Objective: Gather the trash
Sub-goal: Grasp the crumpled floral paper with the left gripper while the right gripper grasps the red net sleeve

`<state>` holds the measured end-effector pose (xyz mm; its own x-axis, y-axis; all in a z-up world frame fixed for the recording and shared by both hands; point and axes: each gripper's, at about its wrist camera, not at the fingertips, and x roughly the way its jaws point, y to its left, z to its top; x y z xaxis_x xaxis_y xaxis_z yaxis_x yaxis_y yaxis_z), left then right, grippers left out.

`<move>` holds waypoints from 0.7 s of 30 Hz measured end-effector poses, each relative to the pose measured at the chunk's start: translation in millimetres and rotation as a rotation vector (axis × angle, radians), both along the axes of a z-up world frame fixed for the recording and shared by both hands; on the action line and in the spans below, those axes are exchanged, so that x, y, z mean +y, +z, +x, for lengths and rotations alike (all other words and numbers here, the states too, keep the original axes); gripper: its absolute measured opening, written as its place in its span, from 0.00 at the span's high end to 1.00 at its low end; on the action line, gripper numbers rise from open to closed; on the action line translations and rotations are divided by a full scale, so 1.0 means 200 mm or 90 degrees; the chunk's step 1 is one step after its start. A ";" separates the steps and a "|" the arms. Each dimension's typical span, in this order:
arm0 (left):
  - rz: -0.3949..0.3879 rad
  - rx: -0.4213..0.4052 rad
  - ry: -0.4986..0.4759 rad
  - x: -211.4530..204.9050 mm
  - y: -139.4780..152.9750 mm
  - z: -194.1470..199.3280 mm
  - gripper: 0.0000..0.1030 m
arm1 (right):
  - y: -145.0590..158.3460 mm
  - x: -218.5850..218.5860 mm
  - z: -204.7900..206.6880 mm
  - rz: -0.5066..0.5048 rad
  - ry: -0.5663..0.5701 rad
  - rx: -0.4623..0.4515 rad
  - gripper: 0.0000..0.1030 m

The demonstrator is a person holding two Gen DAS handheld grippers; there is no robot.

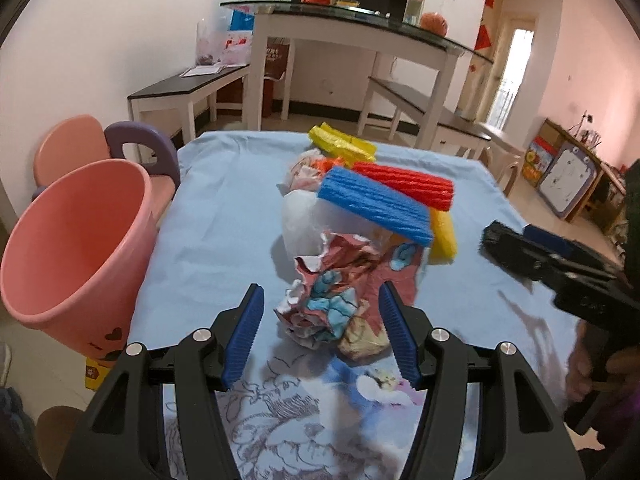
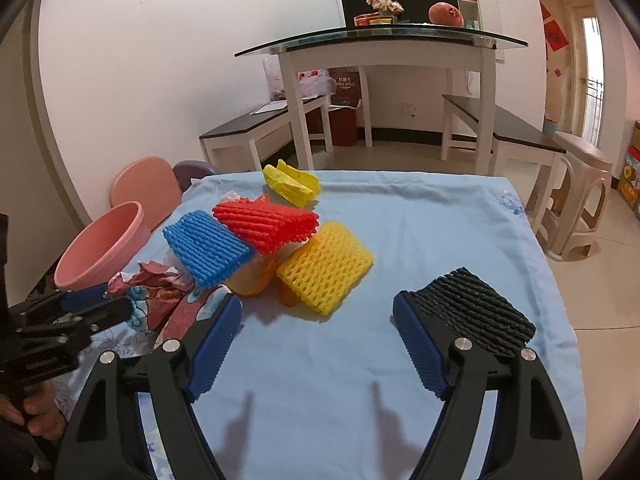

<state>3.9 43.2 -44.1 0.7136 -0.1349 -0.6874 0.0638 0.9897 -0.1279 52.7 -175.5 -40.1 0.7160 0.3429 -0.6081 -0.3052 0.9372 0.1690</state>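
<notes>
A pile of trash lies on the blue tablecloth [image 1: 224,216]. A crumpled colourful paper wad [image 1: 328,304] sits nearest; my left gripper [image 1: 320,320] is open, its blue pads on either side of the wad, not closed on it. Behind it lie a blue foam net [image 1: 376,204], a red foam net [image 1: 408,182], yellow foam nets [image 1: 344,142] and white tissue [image 1: 304,220]. In the right wrist view my right gripper [image 2: 316,328] is open and empty over bare cloth, with a yellow foam net [image 2: 326,266] ahead and a black foam net [image 2: 476,312] behind its right finger.
A pink bin [image 1: 76,248] stands tilted at the table's left edge, also in the right wrist view [image 2: 100,248]. Pink and purple chairs [image 1: 132,148] stand behind it. A glass-topped table [image 2: 384,36] and benches stand further back. A beige stool [image 2: 576,208] is at the right.
</notes>
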 end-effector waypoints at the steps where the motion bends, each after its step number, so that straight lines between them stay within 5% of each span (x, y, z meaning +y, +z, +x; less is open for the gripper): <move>1: -0.004 0.007 0.000 0.01 -0.01 0.02 0.42 | 0.00 -0.01 0.01 0.006 0.000 0.002 0.25; 5: -0.013 0.011 -0.001 0.03 0.00 0.04 0.42 | 0.00 -0.03 0.04 0.030 0.001 0.012 0.27; 6: -0.019 0.015 -0.001 0.04 0.00 0.05 0.53 | 0.00 -0.03 0.05 0.034 0.003 0.014 0.27; 14: -0.061 0.047 -0.009 0.06 -0.04 0.06 0.90 | 0.02 0.02 0.08 0.049 0.045 0.015 0.30; 21: -0.055 0.026 -0.025 0.08 0.01 0.01 0.90 | 0.04 0.12 0.09 0.064 0.109 0.015 0.35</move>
